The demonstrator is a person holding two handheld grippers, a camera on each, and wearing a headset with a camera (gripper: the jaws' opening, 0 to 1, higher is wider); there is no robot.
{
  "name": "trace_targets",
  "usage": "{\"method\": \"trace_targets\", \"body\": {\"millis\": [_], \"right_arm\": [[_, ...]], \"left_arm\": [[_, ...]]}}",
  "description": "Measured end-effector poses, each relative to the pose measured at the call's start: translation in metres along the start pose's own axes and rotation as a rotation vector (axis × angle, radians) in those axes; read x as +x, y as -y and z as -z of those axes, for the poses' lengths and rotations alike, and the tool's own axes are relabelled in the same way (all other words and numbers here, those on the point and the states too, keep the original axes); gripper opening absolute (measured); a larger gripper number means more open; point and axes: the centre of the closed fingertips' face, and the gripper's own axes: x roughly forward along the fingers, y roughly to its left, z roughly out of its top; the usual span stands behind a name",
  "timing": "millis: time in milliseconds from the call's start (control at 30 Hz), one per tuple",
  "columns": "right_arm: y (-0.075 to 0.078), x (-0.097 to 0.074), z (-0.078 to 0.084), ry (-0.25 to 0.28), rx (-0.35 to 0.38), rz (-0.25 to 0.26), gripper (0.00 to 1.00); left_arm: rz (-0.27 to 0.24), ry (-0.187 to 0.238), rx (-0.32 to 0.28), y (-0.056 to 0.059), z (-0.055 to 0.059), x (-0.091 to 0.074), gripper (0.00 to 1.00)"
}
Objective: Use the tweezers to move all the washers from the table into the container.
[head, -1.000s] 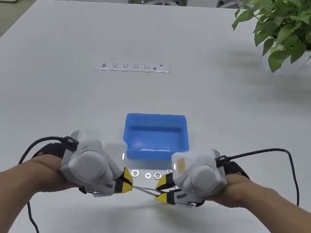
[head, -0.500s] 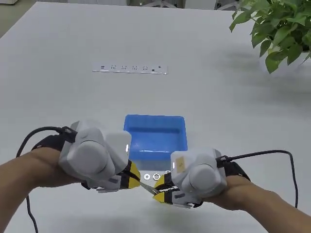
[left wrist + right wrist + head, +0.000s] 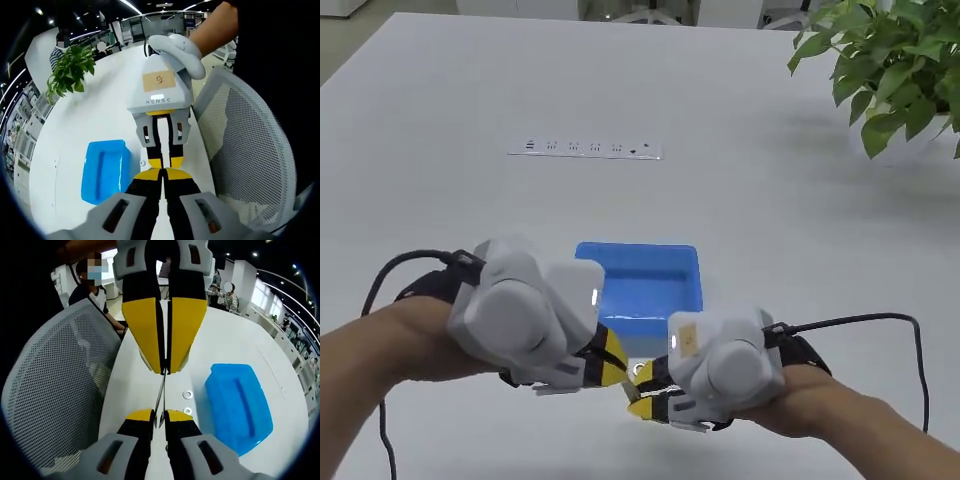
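The blue container (image 3: 650,272) sits on the white table just beyond my two grippers. The left gripper (image 3: 617,362) and right gripper (image 3: 638,392) meet tip to tip at the table's near edge. In the right gripper view, thin metal tweezers (image 3: 161,390) run from my right gripper (image 3: 158,416) up into the left gripper's yellow jaws, and both are shut on them. Two washers (image 3: 187,394) lie on the table between the tweezers and the container (image 3: 240,405). The left gripper view has my left gripper (image 3: 162,173) shut, facing the right one, with a washer (image 3: 142,163) beside the container (image 3: 102,172).
A white power strip (image 3: 585,149) lies far back on the table. A potted plant (image 3: 890,70) stands at the back right. A grey mesh chair (image 3: 55,375) is close behind the near table edge. Black cables trail from both grippers.
The left gripper has moved right and closer to the right gripper, so the length of tweezers showing between them has shrunk. The row of washers is now mostly hidden behind the grippers.
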Motion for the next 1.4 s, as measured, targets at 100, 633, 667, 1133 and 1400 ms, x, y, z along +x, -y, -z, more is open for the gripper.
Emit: {"method": "trace_targets", "body": {"millis": [100, 633, 667, 1133, 1400], "right_arm": [[-0.001, 0.001, 0.000, 0.007, 0.000, 0.002, 0.11], [-0.005, 0.000, 0.008, 0.008, -0.009, 0.003, 0.10], [-0.005, 0.000, 0.008, 0.009, -0.008, 0.003, 0.10], [-0.005, -0.002, 0.010, 0.011, -0.001, 0.005, 0.11], [-0.003, -0.005, 0.009, 0.014, 0.003, 0.002, 0.15]], "left_arm": [[0.009, 0.006, 0.006, 0.002, -0.003, 0.003, 0.05], [0.041, 0.026, 0.014, 0.005, -0.009, 0.014, 0.06], [0.046, 0.021, 0.016, 0.006, -0.008, 0.015, 0.06], [0.068, 0.004, 0.021, 0.010, -0.002, 0.022, 0.06], [0.062, 0.009, 0.011, 0.007, -0.005, 0.021, 0.05]]}}
